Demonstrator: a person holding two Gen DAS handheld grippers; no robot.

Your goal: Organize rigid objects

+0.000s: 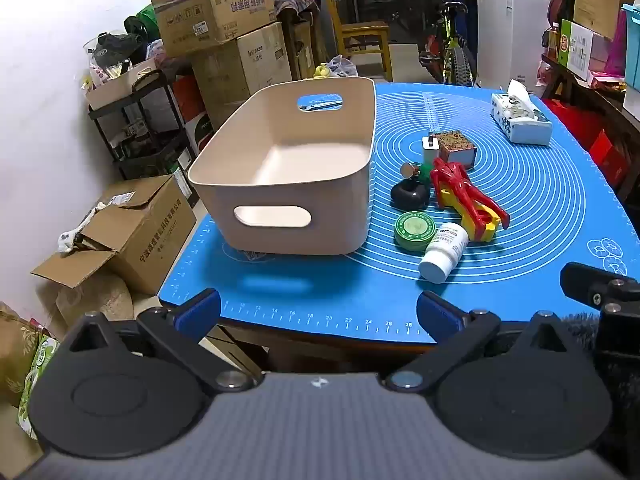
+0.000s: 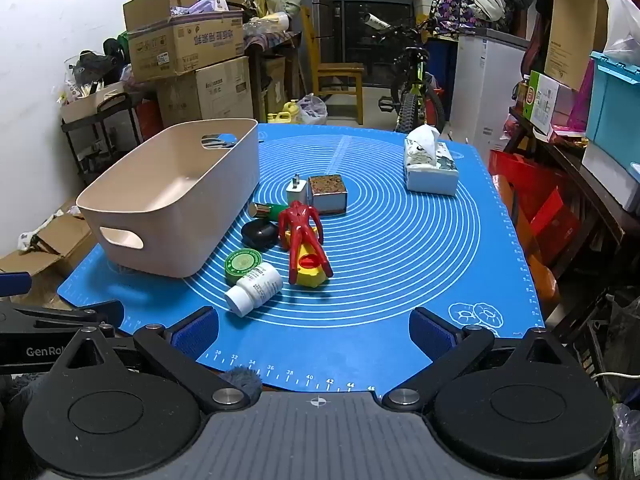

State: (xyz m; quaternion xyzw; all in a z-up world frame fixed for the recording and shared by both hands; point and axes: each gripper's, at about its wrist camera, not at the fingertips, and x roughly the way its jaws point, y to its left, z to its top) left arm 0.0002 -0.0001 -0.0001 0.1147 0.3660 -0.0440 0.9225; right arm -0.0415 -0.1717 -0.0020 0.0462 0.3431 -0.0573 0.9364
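- You have not started the sorting as far as can be seen: the bin (image 1: 280,168) shows a bare floor inside, and every small item sits out on the blue mat (image 2: 400,320).
- Your left gripper (image 1: 318,312) hangs at the near edge of the mat with its jaws spread wide and nothing between them.
- Your right gripper (image 2: 314,330) is likewise released and empty, also at the near edge, facing the cluster.
- The bin stands upright on the left part of the mat, a beige tub with an oval handle slot in each end wall.
- The items lie in a loose row just right of the bin. Nearest you is a white pill bottle (image 2: 254,289) on its side, touching a round green tin (image 2: 242,265).
- Beside those is a red figure (image 2: 302,232) sprawled over a yellow toy (image 2: 312,272); it looks awkward to grip, with thin limbs.
- Behind the tin sits a black rounded piece (image 2: 260,235), then a green tube (image 2: 269,211) with a metal cap, lying down.
- Furthest are a white charger plug (image 2: 297,191) and a small box (image 2: 327,194) with a speckled brown top, standing side by side and touching or nearly so.
- A tissue pack (image 2: 430,170) lies well apart on the right; it looks soft, so it is probably not part of your job.
- What is left: all of the hard items still need to go into the bin, probably the bottle first.
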